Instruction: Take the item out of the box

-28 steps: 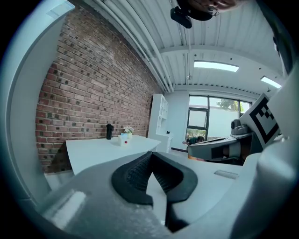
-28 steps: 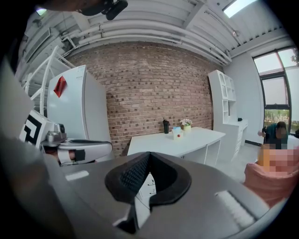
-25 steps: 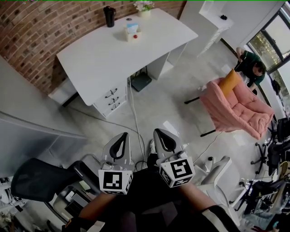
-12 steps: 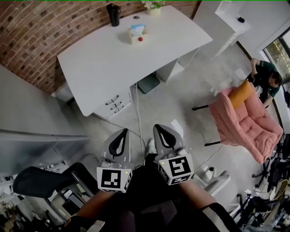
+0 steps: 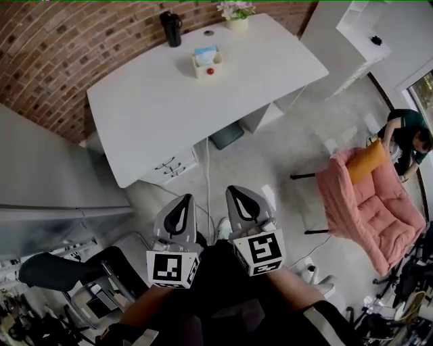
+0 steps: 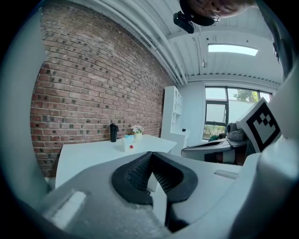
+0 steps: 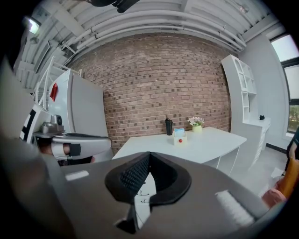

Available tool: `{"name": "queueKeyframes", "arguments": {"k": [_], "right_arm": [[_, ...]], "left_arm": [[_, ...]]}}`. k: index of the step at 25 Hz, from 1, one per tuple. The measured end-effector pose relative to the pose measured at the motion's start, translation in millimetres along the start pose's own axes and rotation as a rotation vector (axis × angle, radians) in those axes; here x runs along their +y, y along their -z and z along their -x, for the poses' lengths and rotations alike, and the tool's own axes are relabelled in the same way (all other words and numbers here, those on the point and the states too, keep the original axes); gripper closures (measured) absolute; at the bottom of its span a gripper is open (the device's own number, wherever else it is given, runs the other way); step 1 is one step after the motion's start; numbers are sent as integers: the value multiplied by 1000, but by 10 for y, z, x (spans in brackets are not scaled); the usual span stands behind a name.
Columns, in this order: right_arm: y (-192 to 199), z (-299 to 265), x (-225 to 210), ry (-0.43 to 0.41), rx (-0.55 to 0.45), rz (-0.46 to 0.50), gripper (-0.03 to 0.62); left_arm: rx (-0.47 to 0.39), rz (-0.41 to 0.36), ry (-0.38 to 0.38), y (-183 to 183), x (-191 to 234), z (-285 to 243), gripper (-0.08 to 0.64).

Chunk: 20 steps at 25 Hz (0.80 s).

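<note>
A small pale box (image 5: 205, 62) stands on the white desk (image 5: 162, 101), with a blue item sticking out of its top and a small red ball (image 5: 210, 70) at its front. My left gripper (image 5: 181, 203) and right gripper (image 5: 241, 196) are held side by side close to my body, over the floor and well short of the desk. Both are shut with nothing between the pads. The box (image 6: 127, 144) shows far ahead in the left gripper view, beyond the left gripper (image 6: 150, 154). In the right gripper view the box (image 7: 179, 137) is equally distant from the right gripper (image 7: 149, 155).
A black bottle (image 5: 170, 27) and a flower pot (image 5: 237, 15) stand at the desk's far edge by the brick wall. Drawers (image 5: 169, 165) sit under the desk. A pink armchair (image 5: 372, 203) and a person in green (image 5: 409, 138) are at right, a black office chair (image 5: 61, 270) at left.
The desk and box have slid lower and a little right in the head view, so they are nearer. Both grippers keep their place before my body and stay shut.
</note>
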State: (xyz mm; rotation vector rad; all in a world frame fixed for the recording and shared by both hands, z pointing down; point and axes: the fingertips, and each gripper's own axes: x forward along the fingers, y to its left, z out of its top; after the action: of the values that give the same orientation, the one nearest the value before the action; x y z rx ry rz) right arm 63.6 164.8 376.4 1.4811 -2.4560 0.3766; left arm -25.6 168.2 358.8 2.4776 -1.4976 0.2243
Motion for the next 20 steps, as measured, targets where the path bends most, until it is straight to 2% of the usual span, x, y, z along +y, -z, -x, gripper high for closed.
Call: {"name": "queueKeyframes", "arguments": {"k": [7, 20], "right_arm": [[-17, -348, -154, 0, 28, -7, 591], [-507, -1392, -457, 129, 23, -26, 591]], "left_arm": [[-5, 16, -10, -83, 237, -333, 558], [-21, -3, 125, -421, 1057, -1318, 558]]}}
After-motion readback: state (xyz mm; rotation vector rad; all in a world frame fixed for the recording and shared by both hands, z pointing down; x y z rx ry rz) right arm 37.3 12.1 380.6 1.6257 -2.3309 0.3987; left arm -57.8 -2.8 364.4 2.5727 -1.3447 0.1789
